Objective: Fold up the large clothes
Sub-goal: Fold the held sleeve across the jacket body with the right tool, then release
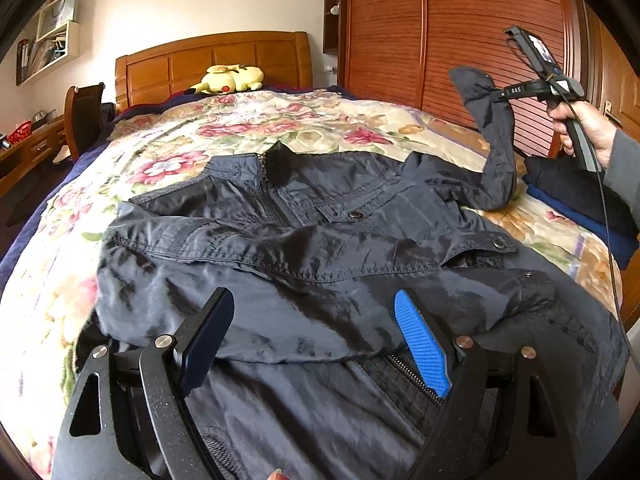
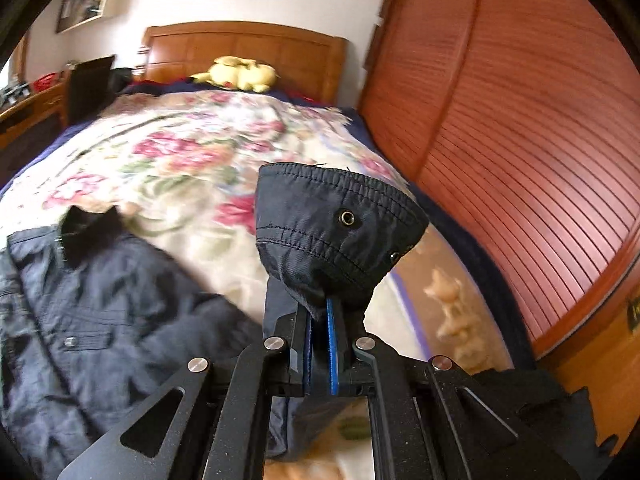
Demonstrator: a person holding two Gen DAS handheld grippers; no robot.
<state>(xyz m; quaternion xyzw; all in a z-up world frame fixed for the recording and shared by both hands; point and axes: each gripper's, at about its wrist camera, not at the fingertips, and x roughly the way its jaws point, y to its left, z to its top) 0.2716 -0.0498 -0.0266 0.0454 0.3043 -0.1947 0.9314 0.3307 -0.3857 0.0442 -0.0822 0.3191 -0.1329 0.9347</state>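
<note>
Left wrist view: dark jacket (image 1: 304, 248) lies front-up on the bed (image 1: 120, 168), long axis running from hem near the camera to collar toward the headboard (image 1: 216, 60). One sleeve is folded across the chest; the other sleeve (image 1: 494, 148) is lifted off the bed at right, cuff up. Right gripper (image 2: 320, 320) is clenched on that cuff (image 2: 336, 220), held by a hand (image 1: 580, 128). Left gripper (image 1: 316, 320) is released w/ jaws wide, over the hem, nothing between them. Floral bedspread underneath; folded dark clothes (image 1: 580, 200) at bed's right edge. Yellow plush toy (image 1: 230, 78) by headboard; slatted wood wardrobe (image 1: 460, 32) at right; desk (image 1: 28, 148) & chair (image 1: 84, 116) at left.
</note>
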